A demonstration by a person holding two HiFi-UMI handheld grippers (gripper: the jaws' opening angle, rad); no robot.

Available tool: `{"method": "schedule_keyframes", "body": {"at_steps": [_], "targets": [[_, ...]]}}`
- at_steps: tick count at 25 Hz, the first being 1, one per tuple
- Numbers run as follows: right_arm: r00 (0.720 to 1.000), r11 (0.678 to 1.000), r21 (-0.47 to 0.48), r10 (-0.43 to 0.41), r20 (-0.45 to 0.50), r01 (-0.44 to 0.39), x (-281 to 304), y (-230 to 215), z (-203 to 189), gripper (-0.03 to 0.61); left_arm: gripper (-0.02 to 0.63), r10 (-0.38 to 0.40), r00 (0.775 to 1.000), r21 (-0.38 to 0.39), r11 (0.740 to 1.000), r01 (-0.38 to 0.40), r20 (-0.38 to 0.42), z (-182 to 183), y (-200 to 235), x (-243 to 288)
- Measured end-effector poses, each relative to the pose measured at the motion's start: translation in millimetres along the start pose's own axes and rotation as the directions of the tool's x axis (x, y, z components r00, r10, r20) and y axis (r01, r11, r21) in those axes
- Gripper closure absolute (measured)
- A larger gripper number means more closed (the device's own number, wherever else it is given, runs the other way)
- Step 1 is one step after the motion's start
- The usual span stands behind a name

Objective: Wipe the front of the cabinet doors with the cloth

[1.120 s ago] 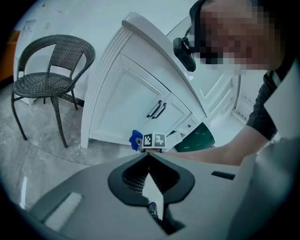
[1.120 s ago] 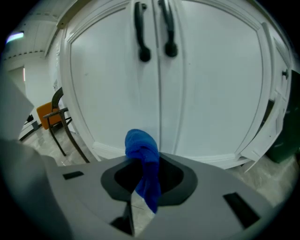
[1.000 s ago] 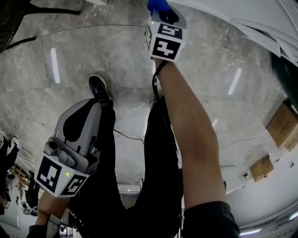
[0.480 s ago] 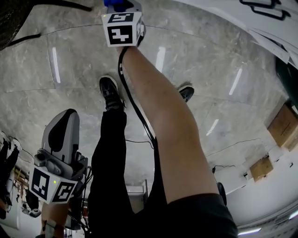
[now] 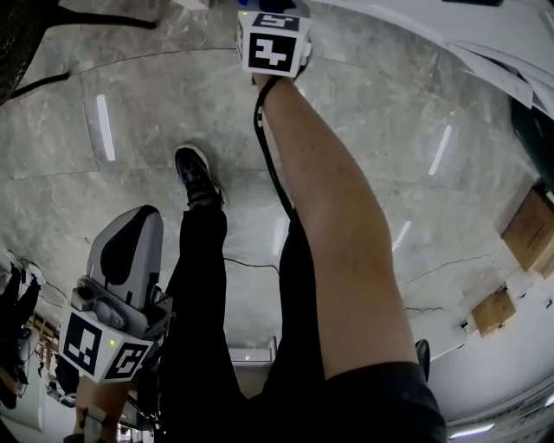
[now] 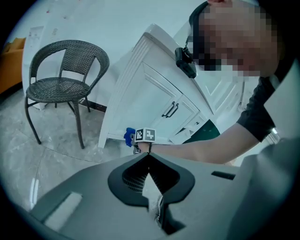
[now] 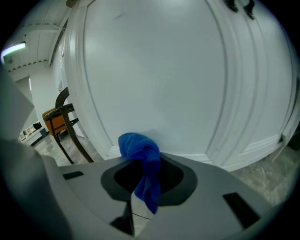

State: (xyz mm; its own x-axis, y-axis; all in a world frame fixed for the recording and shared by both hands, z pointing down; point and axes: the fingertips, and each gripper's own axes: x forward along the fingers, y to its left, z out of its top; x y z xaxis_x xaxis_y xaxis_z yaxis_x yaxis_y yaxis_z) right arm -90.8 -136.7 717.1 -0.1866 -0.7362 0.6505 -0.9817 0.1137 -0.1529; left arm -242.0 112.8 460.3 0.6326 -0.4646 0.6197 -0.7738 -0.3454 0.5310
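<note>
So the right gripper (image 7: 143, 161) is clamping the cloth (image 7: 138, 145) in closed fingers (image 7: 201, 183), bunch touching the cabinet door (image 7: 159, 70) ahead.

cabinet handle (image 7: 233, 5) cut off, chair (image 7: 61, 98) half hidden

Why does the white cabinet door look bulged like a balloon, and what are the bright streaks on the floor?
Right gripper view: the wide-angle lens bows the flat cabinet door behind the cloth outward, and the corners go dark. Head view: the streaks look like lamps mirrored in the glossy floor, whose lines curve too.
</note>
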Motion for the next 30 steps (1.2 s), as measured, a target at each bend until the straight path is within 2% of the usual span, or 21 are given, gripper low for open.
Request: {"method": "schedule_keyframes", "body": {"at_steps": [4,9,12,17,20,23,27,30], "targets": [[0.996,0.996,0.019,-0.083,-0.026,0.083,-21,-69,-10,0.511,0.614,-0.031,0.999,0.027,0.999,0.032,-0.014,3,-36,23],[0.988,0.989,-0.037,-0.146,-0.046,0.145,-50,-137,-16,0.509,0.614,-0.072,0.997,0.083,0.994,0.075,-0.036,0,-78,49],[0.985,0.986,0.02,-0.164,-0.042,0.165,-81,-163,-15,0.509,0.614,-0.086,0.995,0.106,0.99,0.09,-0.043,1,-97,61],[0.991,0.986,0.109,-0.125,-0.045,0.13,-164,-182,-9,0.509,0.614,-0.14,0.99,0.158,0.977,0.143,-0.029,25,-154,71],[0.989,0.974,0.174,-0.139,-0.051,0.146,-226,-191,0,0.509,0.614,-0.184,0.983,0.22,0.959,0.18,0.001,55,-189,67],[0.988,0.959,0.238,-0.148,-0.047,0.155,-288,-188,17,0.509,0.614,-0.197,0.98,0.263,0.947,0.183,0.027,86,-214,52],[0.989,0.94,0.312,-0.145,0.002,0.137,-366,-172,69,0.509,0.614,-0.186,0.982,0.322,0.932,0.166,0.031,125,-237,15],[0.989,0.95,0.294,-0.131,0.076,0.103,-403,-164,122,0.509,0.614,-0.171,0.985,0.378,0.914,0.149,0.024,150,-248,-4]]}}
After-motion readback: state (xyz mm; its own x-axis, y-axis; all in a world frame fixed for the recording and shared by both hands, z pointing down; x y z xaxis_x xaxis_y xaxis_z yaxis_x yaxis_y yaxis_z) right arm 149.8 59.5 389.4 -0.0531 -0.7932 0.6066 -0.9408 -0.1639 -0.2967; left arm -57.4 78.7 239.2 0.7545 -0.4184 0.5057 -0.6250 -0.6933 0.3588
